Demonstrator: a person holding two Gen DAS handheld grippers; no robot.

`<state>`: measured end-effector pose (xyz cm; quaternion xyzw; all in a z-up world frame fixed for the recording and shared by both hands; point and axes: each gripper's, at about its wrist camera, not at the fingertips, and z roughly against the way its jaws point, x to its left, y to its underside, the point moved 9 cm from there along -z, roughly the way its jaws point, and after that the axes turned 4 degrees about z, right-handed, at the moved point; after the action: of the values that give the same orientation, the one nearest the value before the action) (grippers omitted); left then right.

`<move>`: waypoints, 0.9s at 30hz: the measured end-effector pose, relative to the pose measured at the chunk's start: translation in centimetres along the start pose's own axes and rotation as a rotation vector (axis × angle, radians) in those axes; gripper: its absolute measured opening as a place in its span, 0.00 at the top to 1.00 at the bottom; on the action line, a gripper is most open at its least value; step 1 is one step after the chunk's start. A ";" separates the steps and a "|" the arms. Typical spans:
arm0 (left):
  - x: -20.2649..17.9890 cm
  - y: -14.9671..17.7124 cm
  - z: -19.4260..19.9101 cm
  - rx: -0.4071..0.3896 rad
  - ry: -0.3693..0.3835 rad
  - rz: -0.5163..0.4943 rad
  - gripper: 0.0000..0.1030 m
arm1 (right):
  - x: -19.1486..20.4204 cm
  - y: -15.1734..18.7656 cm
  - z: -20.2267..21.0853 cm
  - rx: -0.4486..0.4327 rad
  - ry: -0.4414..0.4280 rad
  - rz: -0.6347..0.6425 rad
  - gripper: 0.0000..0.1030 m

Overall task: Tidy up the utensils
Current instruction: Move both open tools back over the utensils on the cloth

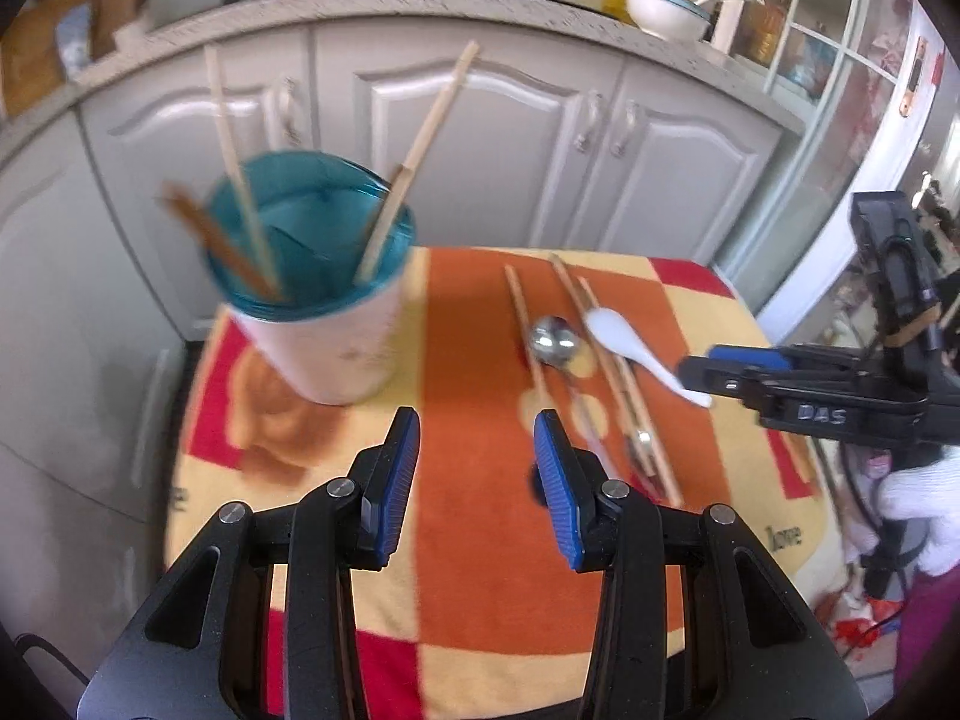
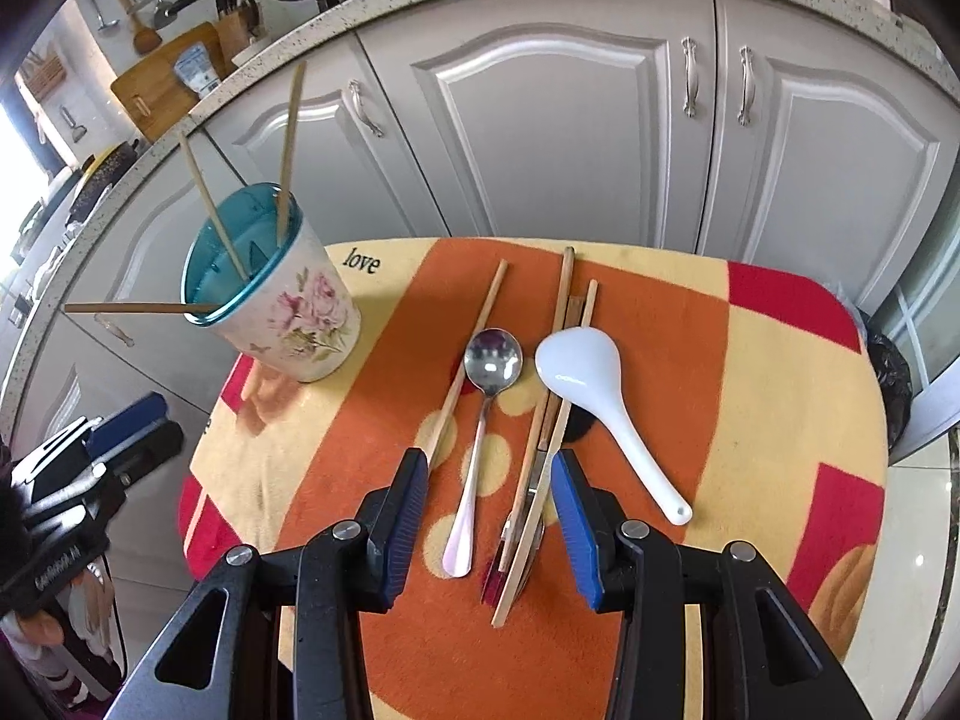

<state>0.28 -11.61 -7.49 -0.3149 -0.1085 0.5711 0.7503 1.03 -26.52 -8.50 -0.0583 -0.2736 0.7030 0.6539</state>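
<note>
A floral cup with a teal inside (image 2: pixel 282 300) stands at the table's left and holds three chopsticks (image 2: pixel 288 138); it also shows in the left wrist view (image 1: pixel 324 300). On the cloth lie a metal spoon (image 2: pixel 489 396), a white ceramic spoon (image 2: pixel 600 396), a single chopstick (image 2: pixel 468 372) and a bundle of chopsticks (image 2: pixel 549 420). My right gripper (image 2: pixel 489 459) is open and empty above the metal spoon's handle and the bundle. My left gripper (image 1: pixel 477 420) is open and empty, right of the cup. The right gripper (image 1: pixel 708 369) also shows in the left wrist view, over the white spoon's handle (image 1: pixel 624 342).
The small table carries an orange, yellow and red checked cloth (image 2: pixel 780 396). Grey kitchen cabinets (image 2: pixel 570 120) stand close behind it under a speckled counter with pans, a cutting board and a bowl (image 1: pixel 666 9). A glass door (image 1: pixel 828 60) is at the right.
</note>
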 end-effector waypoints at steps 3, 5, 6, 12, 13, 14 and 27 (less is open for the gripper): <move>-0.9 0.0 -1.9 0.036 0.025 0.001 0.62 | -1.0 0.0 -0.8 0.015 0.025 -0.006 0.60; -1.4 0.0 -3.6 0.065 0.044 0.008 0.62 | -1.9 0.0 -1.5 0.027 0.033 -0.017 0.60; -1.5 0.2 -4.3 0.081 0.046 0.009 0.62 | -2.3 0.1 -1.8 0.037 0.035 -0.021 0.60; -2.5 0.3 -9.1 0.154 0.061 0.016 0.62 | -3.7 -0.3 -3.3 0.069 0.047 -0.021 0.60; -2.5 0.1 -9.8 0.162 0.057 0.022 0.62 | -3.9 -0.5 -3.5 0.071 0.045 -0.023 0.60; -2.6 0.0 -10.3 0.167 0.054 0.028 0.62 | -4.1 -0.7 -3.8 0.072 0.044 -0.024 0.60; -2.8 -3.4 -13.6 0.170 0.011 0.104 0.62 | -6.3 -9.1 -9.2 0.060 -0.034 -0.045 0.68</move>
<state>9.14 -19.43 -15.45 -0.2584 -0.0389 0.6145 0.7444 13.97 -29.74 -13.80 -0.0206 -0.2646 0.6970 0.6661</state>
